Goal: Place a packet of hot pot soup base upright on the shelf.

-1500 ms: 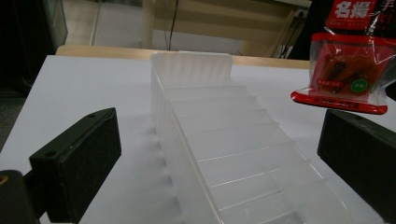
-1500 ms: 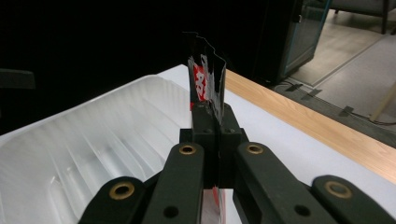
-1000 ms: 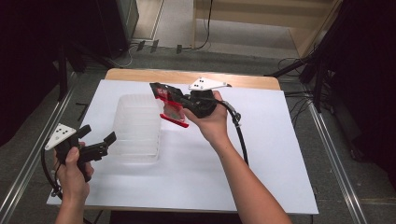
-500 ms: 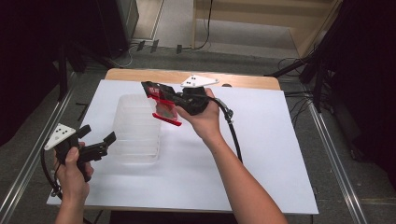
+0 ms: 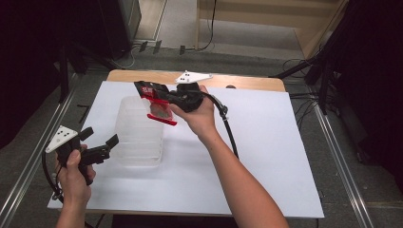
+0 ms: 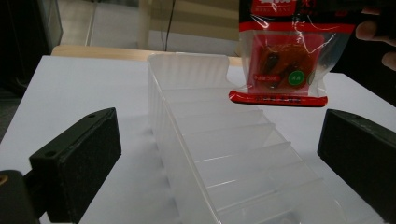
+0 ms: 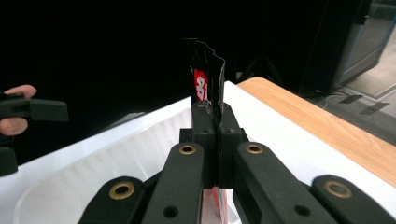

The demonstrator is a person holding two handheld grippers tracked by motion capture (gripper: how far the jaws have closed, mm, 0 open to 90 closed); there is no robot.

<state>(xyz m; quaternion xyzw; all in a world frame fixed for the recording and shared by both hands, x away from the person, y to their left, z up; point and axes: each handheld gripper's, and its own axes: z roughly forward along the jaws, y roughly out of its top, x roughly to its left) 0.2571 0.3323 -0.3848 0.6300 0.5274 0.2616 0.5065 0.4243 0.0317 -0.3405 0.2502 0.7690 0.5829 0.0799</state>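
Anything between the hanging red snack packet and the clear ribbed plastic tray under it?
Nothing: the left gripper view shows open air between red snack packet and clear ribbed plastic tray.

The bin (image 5: 139, 137) sat on the table (image 5: 266, 142) just right of the left gripper (image 5: 97, 151), w/ its far end under the right gripper (image 5: 159, 97). The packet (image 5: 157, 105) hung btwn that gripper's jaws, above the bin's far compartments, not touching it.

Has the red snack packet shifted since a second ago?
Yes. The red snack packet, clamped in the right gripper, has moved left, farther over the clear divided tray, which stayed put.
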